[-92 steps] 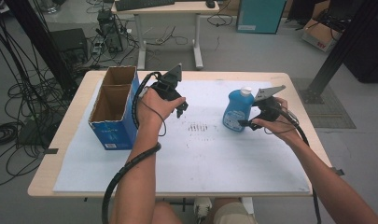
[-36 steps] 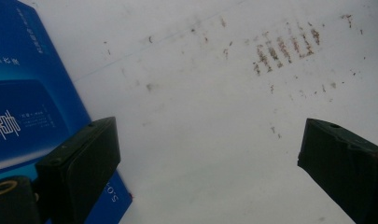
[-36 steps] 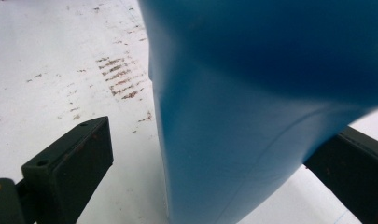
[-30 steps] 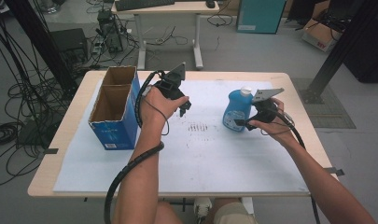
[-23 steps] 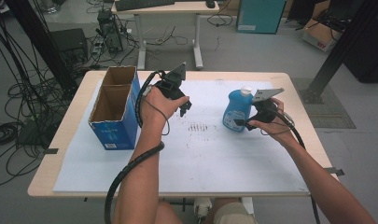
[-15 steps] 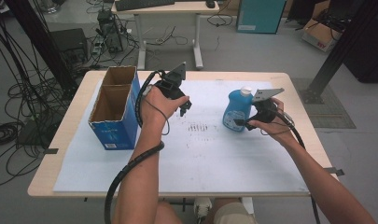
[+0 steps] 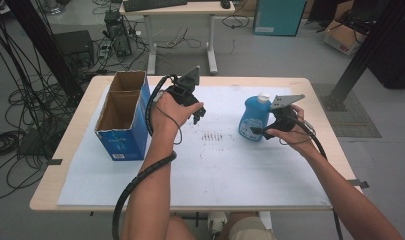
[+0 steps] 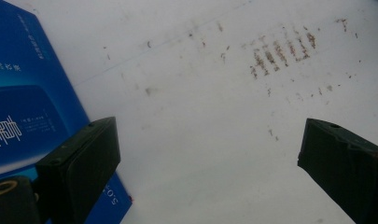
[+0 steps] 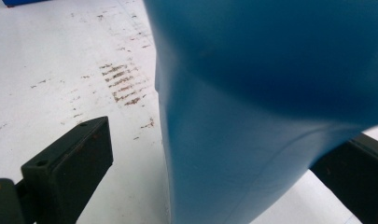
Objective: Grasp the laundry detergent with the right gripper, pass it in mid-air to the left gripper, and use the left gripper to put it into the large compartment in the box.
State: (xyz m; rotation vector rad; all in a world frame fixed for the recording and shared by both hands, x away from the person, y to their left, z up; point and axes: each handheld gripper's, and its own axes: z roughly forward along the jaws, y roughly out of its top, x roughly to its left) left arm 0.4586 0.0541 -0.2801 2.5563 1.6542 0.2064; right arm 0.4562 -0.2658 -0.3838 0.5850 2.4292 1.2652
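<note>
Blue box (image 7: 121, 120): at 9 o'clock on the counter (image 7: 80, 150), upright, top open, two compartments, nothing seen inside.
Blue bottle (image 7: 253, 117): upright at 2 o'clock, white cap on.
Left hand-held gripper (image 7: 197, 114): spread wide, empty, above white sheet (image 7: 225, 170).
Right hand-held gripper (image 7: 258, 132): parted around bottle's base; contact unclear.

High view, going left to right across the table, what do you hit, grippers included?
Blue cardboard box → left gripper → rust-coloured marks on the white sheet → blue bottle with a white cap → right gripper, jaws either side of the bottle's base.
</note>
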